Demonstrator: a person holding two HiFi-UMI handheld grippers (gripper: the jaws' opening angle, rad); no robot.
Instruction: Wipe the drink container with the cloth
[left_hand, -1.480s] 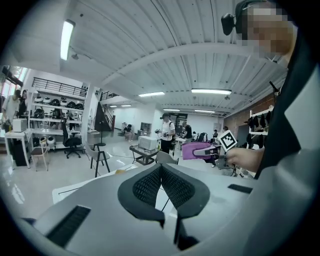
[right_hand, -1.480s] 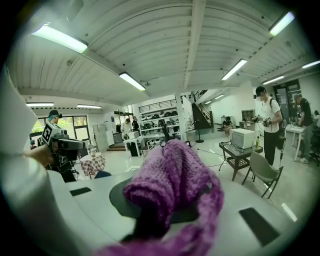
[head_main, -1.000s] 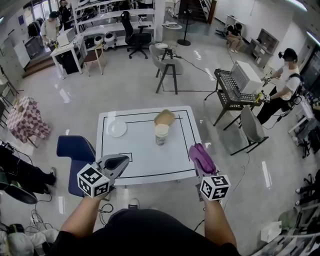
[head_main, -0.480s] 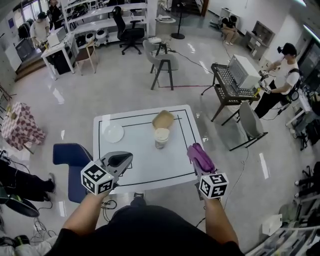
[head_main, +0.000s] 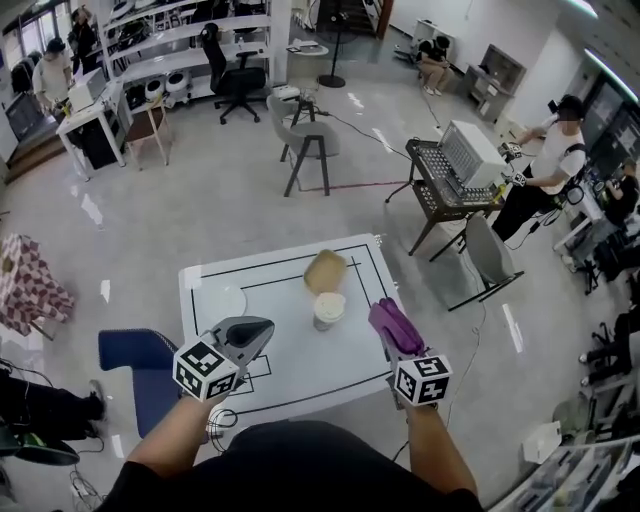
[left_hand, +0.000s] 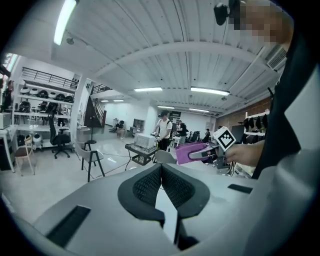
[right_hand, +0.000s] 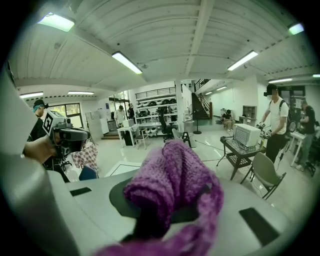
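The white surface (head_main: 285, 360), edged with a black outline, stands on a glossy floor (head_main: 200, 220), and only the head view shows it whole, with a blue chair (head_main: 128, 352) at its left side. That view also shows both grippers held over the near edge. The left gripper (head_main: 264, 325) hovers above the near-left part, and the right gripper (head_main: 386, 314) is above the near-right corner. The left gripper view shows its dark ribbed pads (left_hand: 146, 186) pressed together with nothing between them. It also catches the other gripper off to the right, seen side-on. The right gripper view is mostly filled by the purple knitted cloth (right_hand: 172, 177), bunched and clamped in that gripper's jaws, with a loose end trailing toward the camera. The head view shows the same cloth only as a small purple wad. The drink container (head_main: 328, 309), a pale cup, appears in the head view alone. It stands upright right of the surface's centre, well apart from both grippers, just in front of a tan object (head_main: 326, 271). A white plate (head_main: 227, 300) lies toward the far-left corner.
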